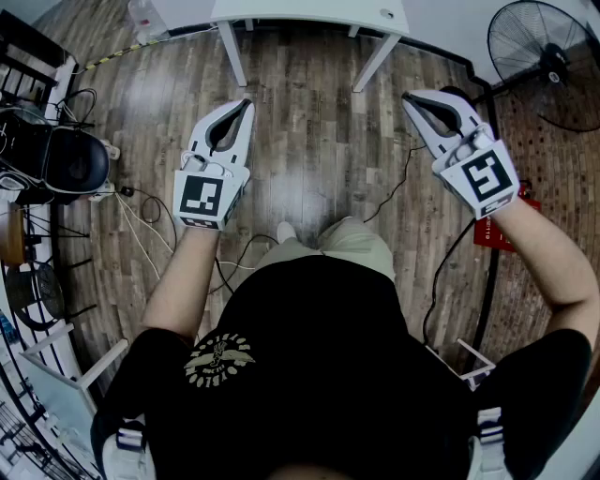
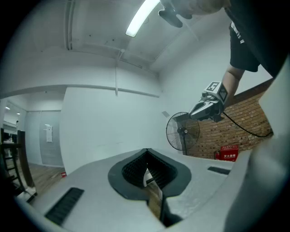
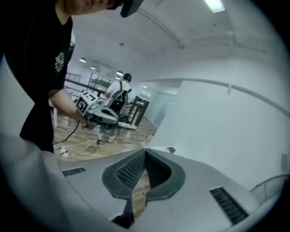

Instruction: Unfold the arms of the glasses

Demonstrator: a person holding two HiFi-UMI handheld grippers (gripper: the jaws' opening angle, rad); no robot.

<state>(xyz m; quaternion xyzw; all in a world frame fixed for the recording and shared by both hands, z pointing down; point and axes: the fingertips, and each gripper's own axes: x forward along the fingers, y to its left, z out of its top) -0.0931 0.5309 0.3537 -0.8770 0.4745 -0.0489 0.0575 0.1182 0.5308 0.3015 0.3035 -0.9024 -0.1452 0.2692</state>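
Observation:
No glasses show in any view. My left gripper (image 1: 246, 103) is held out over the wooden floor, its jaws closed tip to tip with nothing between them. My right gripper (image 1: 410, 98) is held out at the right, also shut and empty. In the left gripper view the left gripper (image 2: 147, 150) points level at a white wall, and the right gripper (image 2: 206, 108) hangs at the right. In the right gripper view the right gripper (image 3: 145, 152) points slightly down past a white table, with the left gripper (image 3: 97, 114) at the left.
A white table (image 1: 309, 14) stands ahead on slanted legs. A black floor fan (image 1: 548, 56) is at the far right by a brick wall (image 2: 244, 131). Cables (image 1: 141, 225) lie on the floor at the left beside dark equipment (image 1: 66, 159). A red box (image 1: 495, 230) sits at the right.

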